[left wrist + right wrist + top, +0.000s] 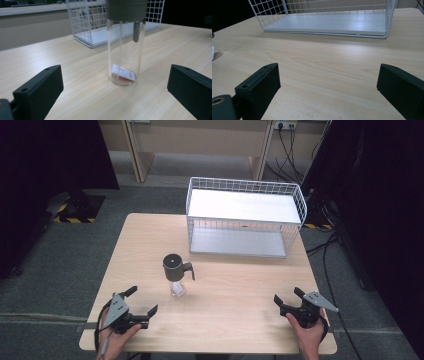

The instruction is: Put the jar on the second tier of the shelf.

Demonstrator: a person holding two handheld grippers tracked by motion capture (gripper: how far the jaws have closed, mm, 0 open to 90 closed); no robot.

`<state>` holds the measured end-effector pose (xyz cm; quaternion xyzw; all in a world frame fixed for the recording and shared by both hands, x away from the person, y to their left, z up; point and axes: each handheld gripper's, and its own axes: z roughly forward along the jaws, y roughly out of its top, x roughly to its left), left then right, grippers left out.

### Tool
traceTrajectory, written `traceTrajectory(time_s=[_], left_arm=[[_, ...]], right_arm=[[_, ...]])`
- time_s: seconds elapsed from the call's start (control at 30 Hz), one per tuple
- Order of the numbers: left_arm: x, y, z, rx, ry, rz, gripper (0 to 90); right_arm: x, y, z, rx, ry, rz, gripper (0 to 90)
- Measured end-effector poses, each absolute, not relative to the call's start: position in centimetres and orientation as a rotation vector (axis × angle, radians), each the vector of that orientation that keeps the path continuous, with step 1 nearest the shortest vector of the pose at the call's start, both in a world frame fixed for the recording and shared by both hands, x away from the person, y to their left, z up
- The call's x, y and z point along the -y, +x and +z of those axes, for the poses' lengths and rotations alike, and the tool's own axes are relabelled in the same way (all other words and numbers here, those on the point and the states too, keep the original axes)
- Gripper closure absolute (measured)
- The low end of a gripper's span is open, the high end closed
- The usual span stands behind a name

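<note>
A person stands at the near edge of a light wooden surface, holding a two-jaw gripper in each hand. The left gripper sits low over the near left corner with its black jaws spread wide apart and nothing between them; a grey three-cornered plate rides on top of it and a cable trails back by the hand. Just ahead of this gripper, a little toward its right, a clear glass bottle stands upright on the surface, apart from the jaws. In the left gripper view the bottle stands between the two jaws but beyond them, its grey-green lid on top with a dark loop hanging down its side, and a small white and red label lying in the bottom of the glass. The right gripper rests over the near right corner, well apart from the bottle, its jaws likewise spread wide and holding nothing; its own grey plate points outward to the right. Farther ahead of both grippers, across a bare stretch of the surface, a white wire basket lies with its open side turned toward the person, a pale panel forming its floor. From the right gripper view the basket sits straight ahead, its floor edge resting flat on the wood.
</note>
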<state>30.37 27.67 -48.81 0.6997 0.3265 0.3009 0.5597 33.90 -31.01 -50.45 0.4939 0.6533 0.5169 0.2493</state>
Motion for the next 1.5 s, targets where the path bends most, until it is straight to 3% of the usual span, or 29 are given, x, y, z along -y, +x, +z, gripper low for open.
traceTrajectory(time_s=[0.17,1.07,1.5], left_arm=[[-28.1,29.9,-49.3,-0.79,1.622,0.696,0.0],[-22.0,33.4,-48.0,-0.69,1.648,0.652,1.1],[-20.0,36.3,-48.5,-0.697,1.673,0.636,8.1]], right_arm=[[30.9,33.8,-50.4,-1.778,1.341,1.4,5.2],[31.0,33.8,-50.4,-1.776,1.349,1.407,5.1],[31.0,33.8,-50.5,-1.775,1.352,1.409,5.1]])
